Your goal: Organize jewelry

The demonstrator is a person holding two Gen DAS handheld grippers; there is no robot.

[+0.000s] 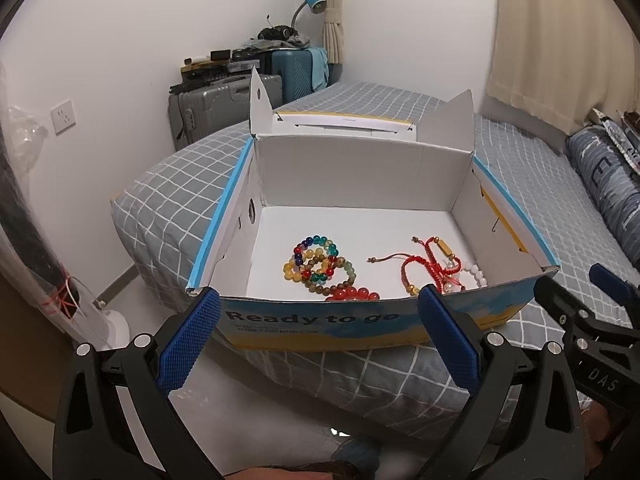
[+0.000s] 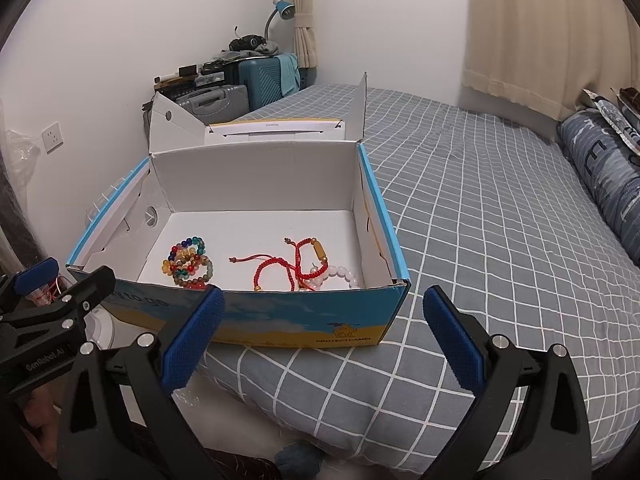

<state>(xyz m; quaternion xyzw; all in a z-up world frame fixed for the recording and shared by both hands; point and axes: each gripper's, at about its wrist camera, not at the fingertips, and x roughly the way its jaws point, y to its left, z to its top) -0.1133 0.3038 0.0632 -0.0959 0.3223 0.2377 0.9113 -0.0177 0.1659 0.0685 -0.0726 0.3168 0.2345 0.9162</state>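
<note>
An open cardboard box (image 1: 320, 322) with a blue and yellow printed front sits on the bed corner; it also shows in the right wrist view (image 2: 304, 316). Inside lie multicoloured bead bracelets (image 1: 316, 264) (image 2: 188, 262), red cord bracelets (image 1: 428, 264) (image 2: 292, 266), a red bead bracelet (image 1: 352, 294) and a white bead bracelet (image 2: 340, 274). My left gripper (image 1: 320, 336) is open and empty, just in front of the box's near wall. My right gripper (image 2: 324, 336) is open and empty, in front of the box's near right corner.
The bed (image 2: 480, 220) has a grey checked cover, with a blue pillow (image 2: 600, 168) at the right. Suitcases (image 1: 224, 100) with clutter and a blue lamp (image 1: 312, 0) stand at the far wall. The box lid (image 1: 340, 122) stands open at the back. Curtains (image 2: 540, 28) hang at the right.
</note>
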